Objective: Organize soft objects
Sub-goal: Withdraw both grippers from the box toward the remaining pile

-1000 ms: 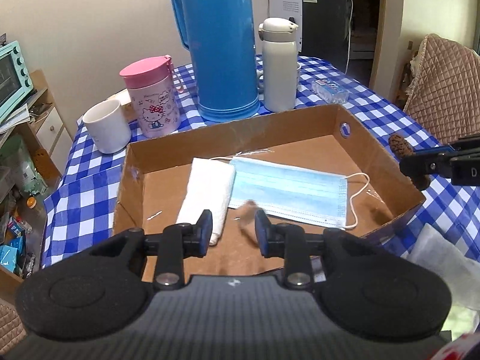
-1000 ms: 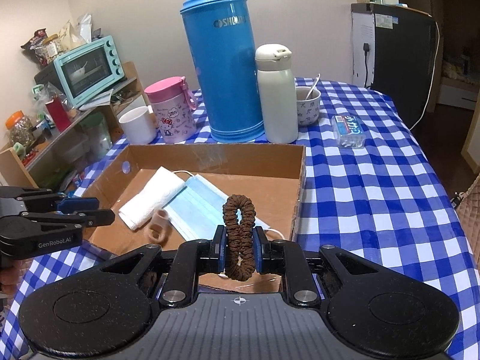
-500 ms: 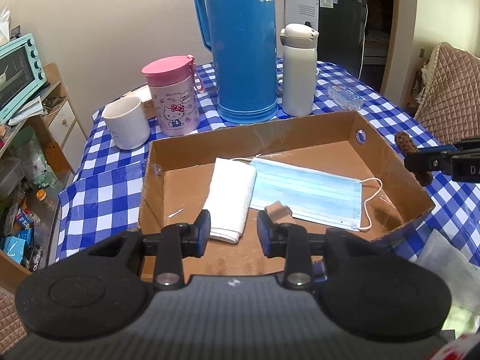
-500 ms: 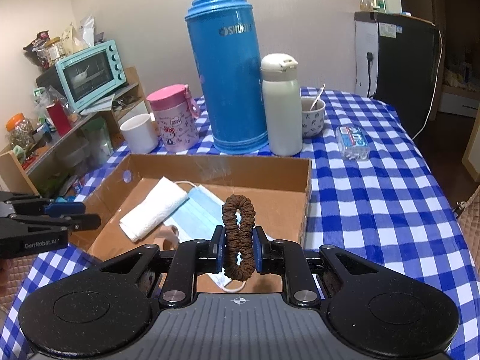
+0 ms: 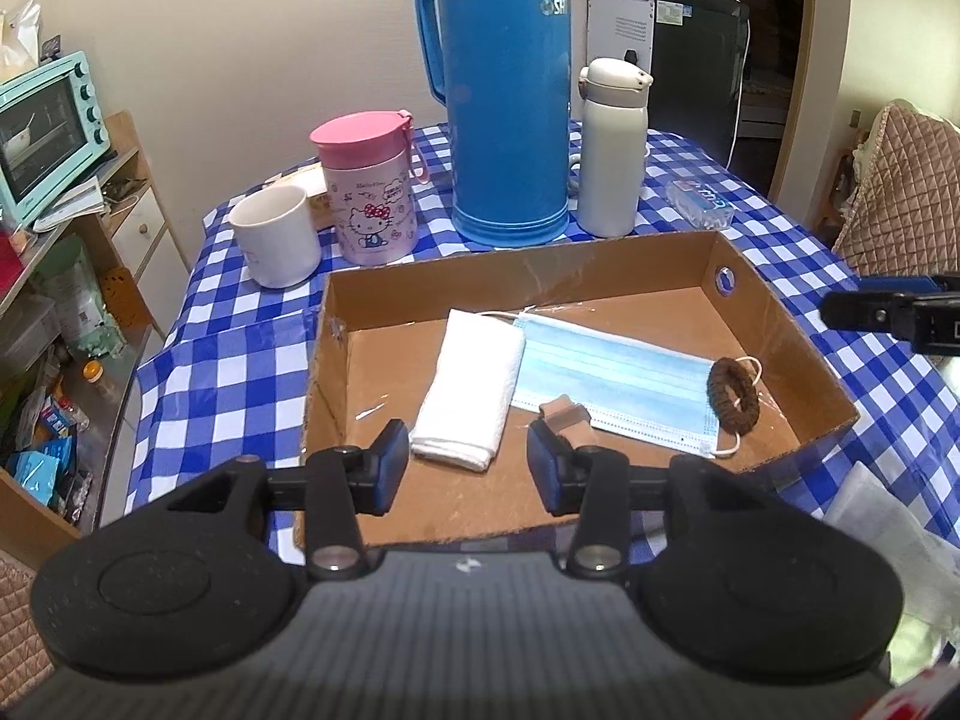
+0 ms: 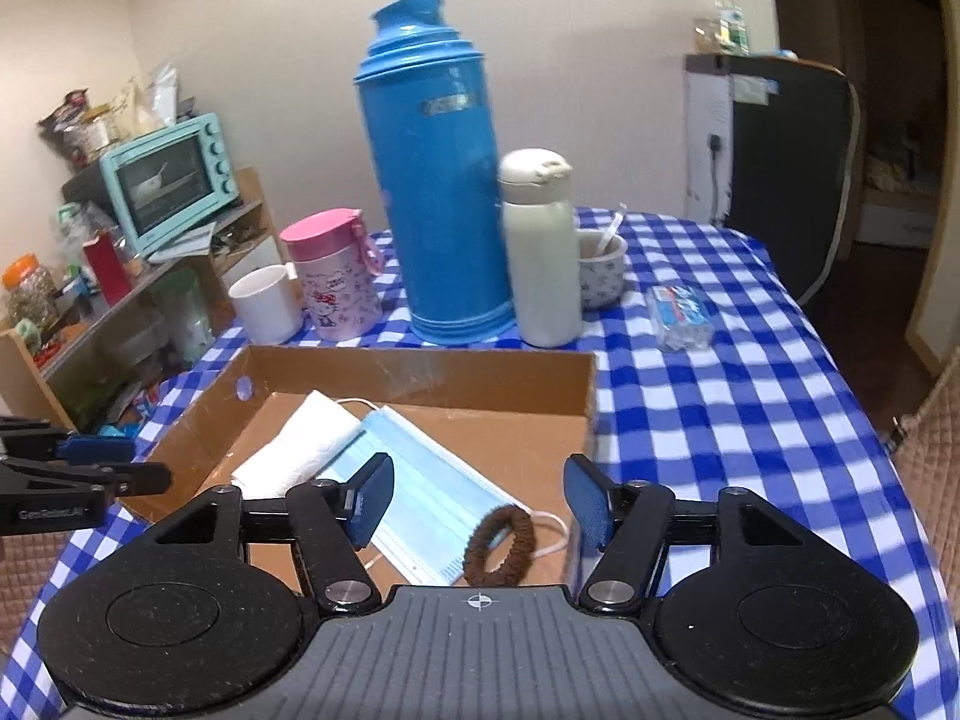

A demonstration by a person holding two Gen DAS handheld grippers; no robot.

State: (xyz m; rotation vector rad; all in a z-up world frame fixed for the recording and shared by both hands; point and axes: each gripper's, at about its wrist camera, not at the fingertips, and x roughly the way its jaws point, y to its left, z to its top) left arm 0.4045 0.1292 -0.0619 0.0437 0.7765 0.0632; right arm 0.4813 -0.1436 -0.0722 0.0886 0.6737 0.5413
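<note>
Right gripper (image 6: 477,501) jaws have just been opening, now wide, nothing between pads; brown scrunchie (image 6: 499,546) released, lying in cardboard box (image 5: 798,354) at near right corner, resting on end of blue face mask (image 5: 612,384). Left gripper (image 5: 468,459) jaws also just opening, about half apart, empty; small tan item (image 5: 567,417) lies on box floor beyond them. White folded cloth (image 5: 474,396) left of mask. Judgement: scrunchie placement done; four soft items boxed.

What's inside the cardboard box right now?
The cardboard box holds a folded white cloth, a blue face mask, a brown scrunchie on the mask's end, and a small tan item partly hidden by a finger.
</note>
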